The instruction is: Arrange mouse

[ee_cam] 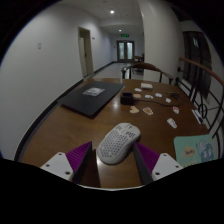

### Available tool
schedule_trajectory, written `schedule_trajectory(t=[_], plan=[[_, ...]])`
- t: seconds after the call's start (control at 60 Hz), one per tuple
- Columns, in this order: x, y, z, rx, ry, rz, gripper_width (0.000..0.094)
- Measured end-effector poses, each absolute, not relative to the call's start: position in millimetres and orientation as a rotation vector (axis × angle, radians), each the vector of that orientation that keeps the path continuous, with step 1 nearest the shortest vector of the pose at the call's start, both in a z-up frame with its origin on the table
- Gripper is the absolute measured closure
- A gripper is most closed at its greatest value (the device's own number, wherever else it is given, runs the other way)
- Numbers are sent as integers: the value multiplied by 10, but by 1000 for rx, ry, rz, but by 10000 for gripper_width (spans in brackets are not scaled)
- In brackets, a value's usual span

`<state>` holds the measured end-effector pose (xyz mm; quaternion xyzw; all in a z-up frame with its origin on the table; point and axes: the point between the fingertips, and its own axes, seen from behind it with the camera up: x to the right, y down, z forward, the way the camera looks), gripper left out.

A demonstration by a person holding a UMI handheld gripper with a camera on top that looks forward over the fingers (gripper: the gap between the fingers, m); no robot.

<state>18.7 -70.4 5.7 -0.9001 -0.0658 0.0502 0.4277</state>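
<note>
Wooden table (70,125), brown, smooth with a slight sheen, is filling the near scene; a curved dark rail (185,75) is running along its far right side. White walls and a lit corridor with a dark door are showing far behind.

Mouse (119,143) is sitting on the table near the middle, just ahead of the gripper (112,163). Its shell is white, rounded, egg-like, dotted with small perforations like a honeycomb. It is lying between the two fingers, which are standing apart, with a gap visible at either side; neither is pressing on it. Finger pads (82,158) are showing purple, flat and angular, on pale finger bodies.

Laptop (91,97), dark, flat, closed, is lying far left on the table with a small pale label on its lid; writing there is too small to read.

Teal card (196,150), flat with pale markings, is lying near right; its print is unreadable. Several small pale items (160,100) are scattered on the far right of the table, too small to identify.
</note>
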Motion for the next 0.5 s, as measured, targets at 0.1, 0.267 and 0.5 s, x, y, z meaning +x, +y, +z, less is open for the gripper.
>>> schedule_trajectory(t=[0.1, 0.267, 0.5], plan=[[215, -507, 48, -2263, -145, 94, 95], [275, -428, 53, -2256, -76, 60, 462], [261, -338, 465, -2104, -245, 126, 597]])
